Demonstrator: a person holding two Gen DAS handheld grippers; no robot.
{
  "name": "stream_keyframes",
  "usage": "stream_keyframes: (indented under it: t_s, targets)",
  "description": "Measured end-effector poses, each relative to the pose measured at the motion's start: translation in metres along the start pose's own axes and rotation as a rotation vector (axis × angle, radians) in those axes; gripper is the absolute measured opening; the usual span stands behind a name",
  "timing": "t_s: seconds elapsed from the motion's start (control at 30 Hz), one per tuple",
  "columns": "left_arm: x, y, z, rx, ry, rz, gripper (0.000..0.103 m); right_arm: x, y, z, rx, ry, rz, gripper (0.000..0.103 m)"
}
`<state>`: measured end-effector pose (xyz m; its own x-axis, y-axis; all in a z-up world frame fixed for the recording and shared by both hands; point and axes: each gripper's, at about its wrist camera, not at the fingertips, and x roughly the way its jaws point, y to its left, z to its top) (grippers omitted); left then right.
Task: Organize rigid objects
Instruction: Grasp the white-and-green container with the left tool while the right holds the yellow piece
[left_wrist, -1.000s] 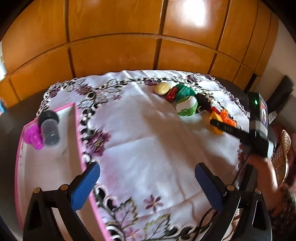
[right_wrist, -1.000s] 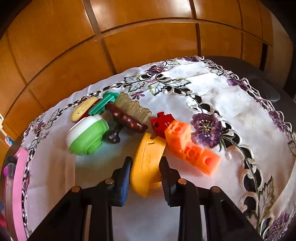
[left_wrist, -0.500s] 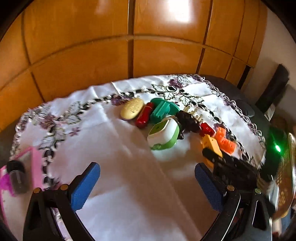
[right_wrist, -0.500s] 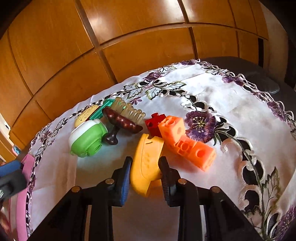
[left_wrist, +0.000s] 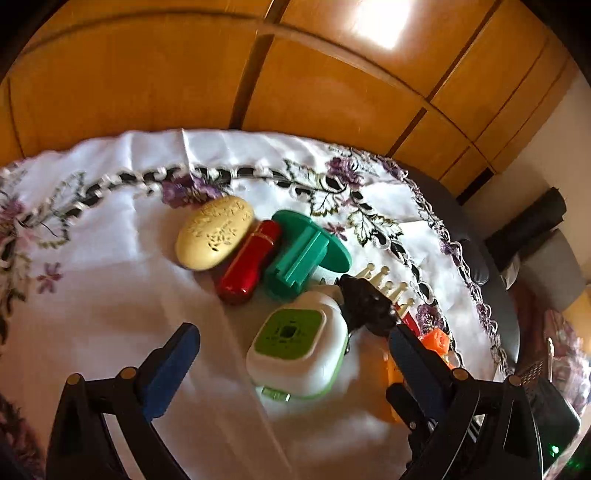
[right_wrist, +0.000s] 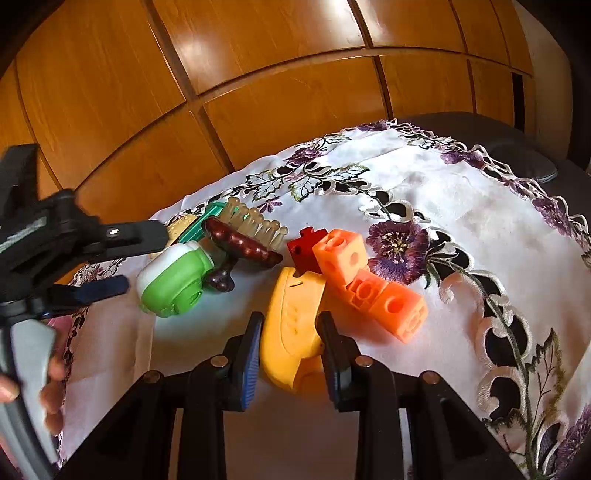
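A pile of small items lies on the white flowered tablecloth (left_wrist: 110, 295). My left gripper (left_wrist: 291, 354) is open and wide, and a green-and-white box (left_wrist: 295, 347) lies between its fingers without touching the pads. Behind the box are a cream oval (left_wrist: 214, 232), a red capsule (left_wrist: 249, 266), a teal piece (left_wrist: 303, 254) and a dark brown brush (left_wrist: 365, 302). My right gripper (right_wrist: 290, 321) is shut on a yellow piece (right_wrist: 295, 295). Joined orange blocks (right_wrist: 369, 284) and a red block (right_wrist: 304, 247) lie just beyond it. In the right wrist view the left gripper (right_wrist: 144, 260) straddles the box (right_wrist: 173, 280).
Wooden wall panels (left_wrist: 332, 92) rise behind the table. The dark table edge (left_wrist: 495, 295) shows past the cloth on the right, with a black object (left_wrist: 532, 225) beyond it. A person's hand (right_wrist: 51, 373) holds the left gripper's handle. Bare cloth lies at the right (right_wrist: 461, 221).
My left gripper has swung right, away from the pink tray, and come down close over the green-and-white box. It now shows in the right wrist view. The right gripper stays shut on the yellow piece.
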<state>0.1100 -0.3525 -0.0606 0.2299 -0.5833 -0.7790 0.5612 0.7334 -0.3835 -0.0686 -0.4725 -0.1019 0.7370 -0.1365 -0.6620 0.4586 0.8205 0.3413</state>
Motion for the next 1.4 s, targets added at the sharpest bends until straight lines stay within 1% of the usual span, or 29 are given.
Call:
stream_keyframes:
  t_s: [0.07,0.2,0.27,0.37,0.43,0.47,0.5,0.53,0.57,0.7,0.8,0.9,1.03,1.1,1.2,1.27,1.33,1.4]
  targets:
    - [0.008,-0.001,-0.001,0.003,0.017,-0.030,0.103,0.000,-0.001,0.000,0.003,-0.003,0.001,0.029]
    - [0.018,-0.010,-0.005,0.063,0.026,-0.018,0.103,0.000,-0.002,0.000,0.013,-0.006,0.009,0.029]
    - [0.020,-0.009,-0.005,0.051,0.029,-0.033,0.103,0.000,-0.002,0.000,0.014,-0.006,0.009,0.029]
    - [0.021,-0.004,-0.004,-0.002,0.027,-0.048,0.099,0.000,-0.002,0.000,0.013,-0.006,0.006,0.029]
    - [0.021,-0.005,-0.005,0.009,0.020,-0.035,0.094,0.000,-0.002,0.000,0.013,-0.006,0.006,0.029]
    - [0.021,-0.007,-0.006,0.033,0.017,-0.025,0.083,0.000,-0.002,0.000,0.013,-0.007,0.006,0.029]
    - [0.020,-0.007,-0.007,0.047,0.018,-0.017,0.069,0.000,-0.001,0.000,0.013,-0.007,0.005,0.029]
    - [0.020,-0.007,-0.008,0.058,0.018,-0.004,0.063,0.000,-0.002,0.000,0.012,-0.006,0.006,0.029]
    - [0.019,-0.006,-0.009,0.057,0.016,0.000,0.061,0.000,-0.002,0.000,0.012,-0.006,0.005,0.029]
    - [0.010,0.003,-0.015,0.045,-0.004,-0.005,0.060,0.000,-0.001,0.000,0.006,-0.007,-0.003,0.029]
    - [0.001,0.004,-0.023,0.067,-0.021,0.025,0.060,0.000,0.000,0.000,0.004,-0.007,-0.004,0.029]
    - [-0.010,0.011,-0.030,0.051,-0.044,0.029,0.060,0.001,0.001,0.000,-0.005,-0.007,-0.015,0.029]
    - [-0.029,0.017,-0.042,0.061,-0.069,0.072,0.060,0.001,0.003,0.000,-0.013,-0.006,-0.026,0.029]
    - [-0.038,0.021,-0.050,0.064,-0.073,0.079,0.060,0.001,0.004,0.000,-0.014,-0.006,-0.028,0.029]
    - [-0.050,0.030,-0.062,0.035,-0.074,0.065,0.060,0.001,0.005,0.000,-0.020,-0.006,-0.035,0.029]
    - [-0.054,0.037,-0.069,-0.004,-0.063,0.023,0.058,0.001,0.005,-0.001,-0.021,-0.006,-0.037,0.029]
    - [-0.058,0.048,-0.074,-0.081,-0.038,-0.029,0.057,0.001,0.005,0.000,-0.021,-0.006,-0.037,0.029]
    - [-0.061,0.065,-0.078,-0.214,-0.013,-0.104,0.054,0.001,0.005,0.000,-0.022,-0.006,-0.038,0.029]
